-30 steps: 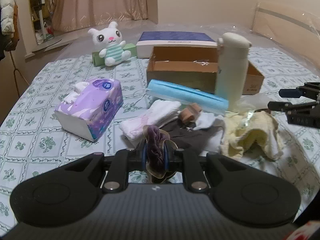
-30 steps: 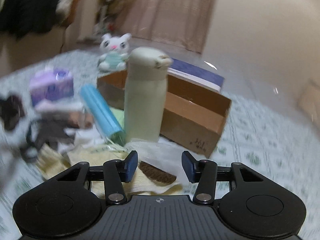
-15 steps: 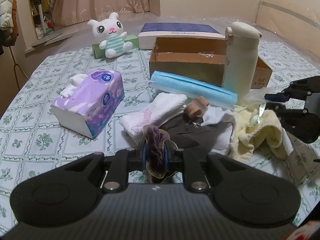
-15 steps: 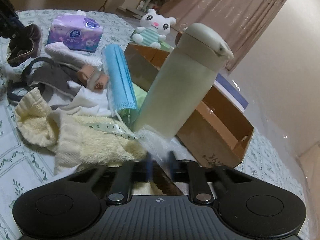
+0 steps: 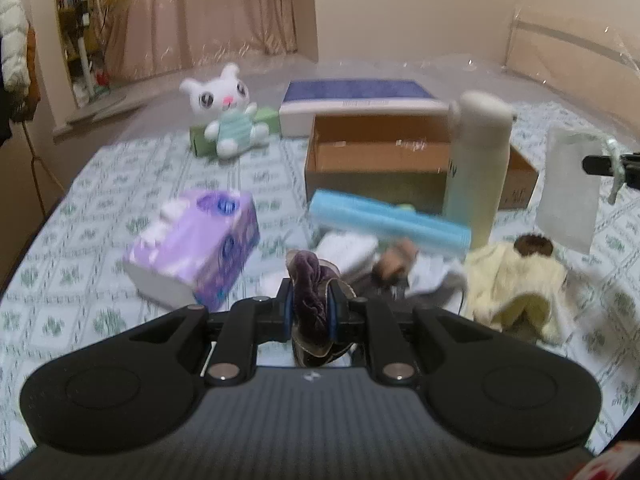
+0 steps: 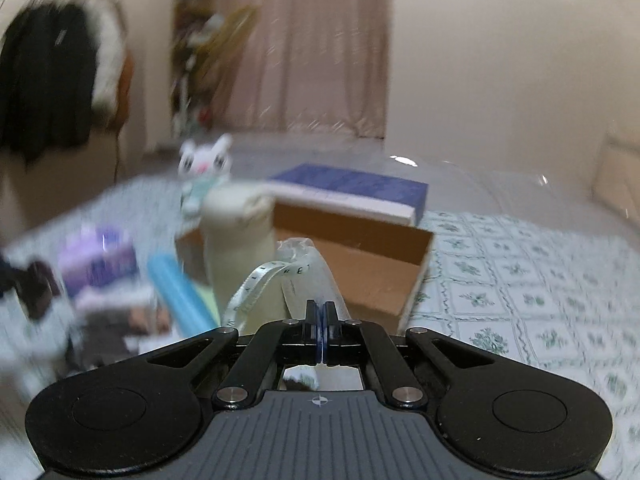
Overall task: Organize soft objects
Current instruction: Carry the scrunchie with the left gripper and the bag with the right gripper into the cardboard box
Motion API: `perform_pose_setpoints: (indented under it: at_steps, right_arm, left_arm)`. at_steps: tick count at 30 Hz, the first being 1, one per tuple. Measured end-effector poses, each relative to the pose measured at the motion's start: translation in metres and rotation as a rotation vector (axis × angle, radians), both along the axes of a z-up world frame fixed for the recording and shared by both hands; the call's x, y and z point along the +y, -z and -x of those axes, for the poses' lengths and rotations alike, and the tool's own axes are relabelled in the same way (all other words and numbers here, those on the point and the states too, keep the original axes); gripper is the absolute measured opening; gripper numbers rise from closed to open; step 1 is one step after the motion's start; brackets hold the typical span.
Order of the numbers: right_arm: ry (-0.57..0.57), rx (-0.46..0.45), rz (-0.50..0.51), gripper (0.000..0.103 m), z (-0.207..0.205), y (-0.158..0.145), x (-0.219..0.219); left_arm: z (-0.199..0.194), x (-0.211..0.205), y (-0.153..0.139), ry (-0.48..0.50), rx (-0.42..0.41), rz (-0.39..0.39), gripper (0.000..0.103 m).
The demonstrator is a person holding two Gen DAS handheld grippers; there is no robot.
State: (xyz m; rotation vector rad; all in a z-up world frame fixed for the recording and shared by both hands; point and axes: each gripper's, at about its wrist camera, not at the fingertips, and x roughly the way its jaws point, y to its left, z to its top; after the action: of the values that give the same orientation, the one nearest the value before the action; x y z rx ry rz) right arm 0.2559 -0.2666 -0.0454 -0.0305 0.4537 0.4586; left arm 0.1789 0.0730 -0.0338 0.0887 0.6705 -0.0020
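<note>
My left gripper (image 5: 310, 304) is shut on a dark purple velvet scrunchie (image 5: 308, 280) and holds it above the bed. My right gripper (image 6: 320, 316) is shut on a clear plastic bag with a white ribbon (image 6: 296, 276); in the left wrist view the bag (image 5: 568, 188) hangs in the air at the right. A pile of soft things lies in front: a yellow towel (image 5: 516, 288), white cloth (image 5: 348, 248), a blue mask pack (image 5: 388, 220). An open cardboard box (image 5: 380, 160) stands behind it.
A purple tissue pack (image 5: 192, 248) lies at the left. A cream bottle (image 5: 478, 168) stands upright against the box. A white plush bunny (image 5: 228, 112) and a blue-lidded box (image 5: 356, 100) sit at the back. The bed has a green-patterned sheet (image 5: 80, 280).
My right gripper has shut on the plastic bag and lifted it off the yellow towel. A brown thing now shows on the towel. My left gripper still holds the scrunchie.
</note>
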Motion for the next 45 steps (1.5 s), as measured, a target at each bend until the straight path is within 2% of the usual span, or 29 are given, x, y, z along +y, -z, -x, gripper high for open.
perform_pose_setpoints:
  at_steps: [3,7,13,19,22,30,39,45]
  right_arm:
    - [0.028,0.02,-0.103,0.0,-0.003,-0.019,-0.019]
    - [0.041,0.027,-0.187,0.0,-0.012,-0.04,-0.037]
    - [0.055,0.011,-0.247,0.0,-0.033,-0.06,-0.055]
    - [0.071,0.006,-0.279,0.0,-0.075,-0.067,-0.053]
    - [0.07,0.006,-0.277,0.0,-0.099,-0.064,-0.048]
    - [0.067,0.058,-0.218,0.0,-0.155,-0.041,-0.031]
    - [0.079,0.124,-0.151,0.0,-0.189,-0.009,-0.022]
    - [0.08,0.132,-0.109,0.0,-0.198,0.001,-0.019]
  left_arm:
    - [-0.007,0.0,-0.014,0.021,-0.035,-0.003,0.015]
    - [-0.025,0.0,-0.031,0.052,-0.075,-0.005,0.015]
    - [-0.065,-0.002,-0.055,0.108,-0.129,0.014,0.015]
    - [-0.121,-0.011,-0.065,0.162,-0.129,0.05,0.015]
    - [-0.152,-0.016,-0.061,0.176,-0.119,0.039,0.015]
    - [-0.226,-0.024,-0.04,0.226,-0.039,0.118,0.015]
    - [-0.285,-0.042,-0.007,0.277,0.055,0.178,0.016]
    - [-0.306,-0.05,0.012,0.263,0.115,0.168,0.029]
